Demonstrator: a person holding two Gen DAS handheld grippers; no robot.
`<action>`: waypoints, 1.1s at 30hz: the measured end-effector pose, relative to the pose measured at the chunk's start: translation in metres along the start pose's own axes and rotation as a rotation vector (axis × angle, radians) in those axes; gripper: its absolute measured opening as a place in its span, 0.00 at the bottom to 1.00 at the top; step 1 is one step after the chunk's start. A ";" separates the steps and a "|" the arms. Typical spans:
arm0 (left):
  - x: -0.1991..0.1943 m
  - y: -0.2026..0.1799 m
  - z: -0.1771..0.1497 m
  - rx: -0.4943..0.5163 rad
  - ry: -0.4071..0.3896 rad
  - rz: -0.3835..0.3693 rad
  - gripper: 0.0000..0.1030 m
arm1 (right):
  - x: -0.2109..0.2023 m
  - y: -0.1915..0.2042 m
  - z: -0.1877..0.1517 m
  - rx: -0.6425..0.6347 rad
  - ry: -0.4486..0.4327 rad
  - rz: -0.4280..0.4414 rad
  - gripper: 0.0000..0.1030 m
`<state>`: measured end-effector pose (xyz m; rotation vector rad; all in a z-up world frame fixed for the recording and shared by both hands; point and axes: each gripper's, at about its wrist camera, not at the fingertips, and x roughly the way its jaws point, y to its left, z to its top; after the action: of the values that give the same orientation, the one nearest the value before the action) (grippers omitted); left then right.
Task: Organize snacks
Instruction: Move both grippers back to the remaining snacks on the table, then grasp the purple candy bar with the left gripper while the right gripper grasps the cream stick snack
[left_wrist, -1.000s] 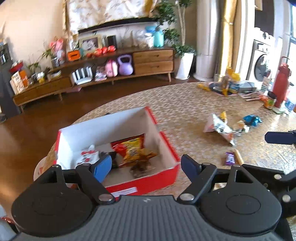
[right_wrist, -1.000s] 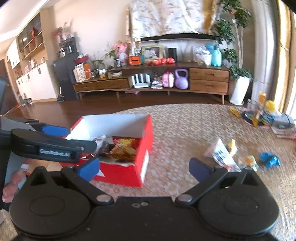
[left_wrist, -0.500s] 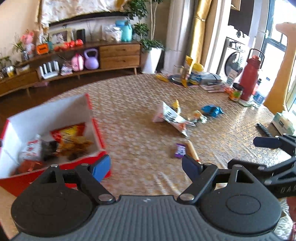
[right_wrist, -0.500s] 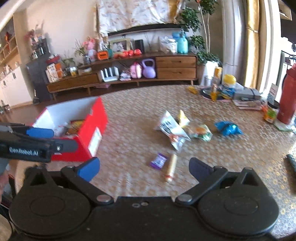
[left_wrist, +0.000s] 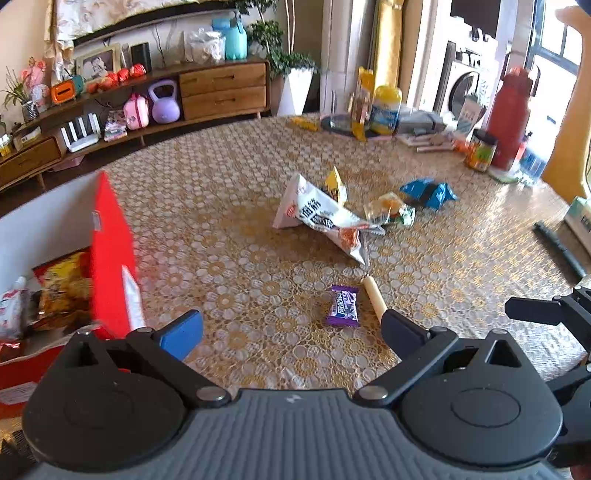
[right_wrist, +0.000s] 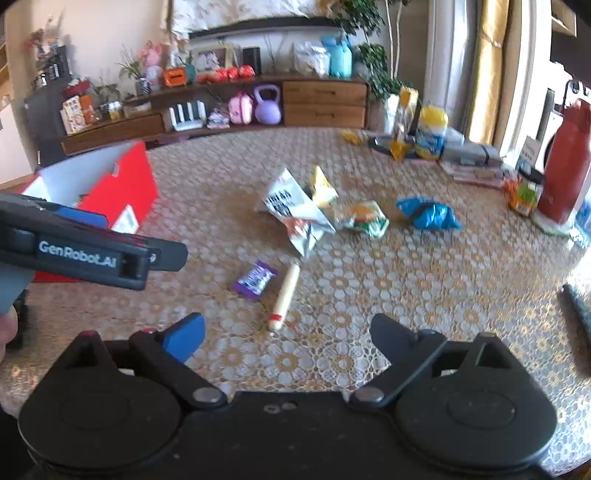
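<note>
A purple candy and a cream sausage stick are seen lying side by side on the patterned tablecloth, just ahead of both grippers. Farther back, a white snack bag, a small yellow packet, an orange and green packet and a blue packet are scattered near one another. A red box is set at the left edge of the table, and a yellow snack bag and a white packet are held inside it.

The left gripper is spread wide with its jaws opening, and nothing is caught between them; the candy lies beyond its tips. The right gripper is also held wide, though its jaws are closing, with only tablecloth between them; the tied end of the sausage stick is seen just past its fingertips.

At the far side of the table, a red flask and a yellow-lidded tub are stood.
</note>
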<state>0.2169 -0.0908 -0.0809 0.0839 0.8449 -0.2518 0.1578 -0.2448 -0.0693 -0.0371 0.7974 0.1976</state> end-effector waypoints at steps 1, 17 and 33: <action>0.008 -0.001 0.000 -0.003 0.010 0.004 1.00 | 0.006 -0.002 -0.001 0.008 0.008 -0.003 0.90; 0.083 -0.024 0.004 0.090 0.072 0.004 0.92 | 0.079 -0.011 0.002 0.062 0.082 0.023 0.51; 0.099 -0.041 0.007 0.117 0.085 -0.070 0.28 | 0.088 0.010 0.000 -0.074 0.057 -0.016 0.10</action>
<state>0.2742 -0.1505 -0.1493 0.1759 0.9180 -0.3654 0.2162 -0.2208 -0.1317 -0.1191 0.8465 0.2118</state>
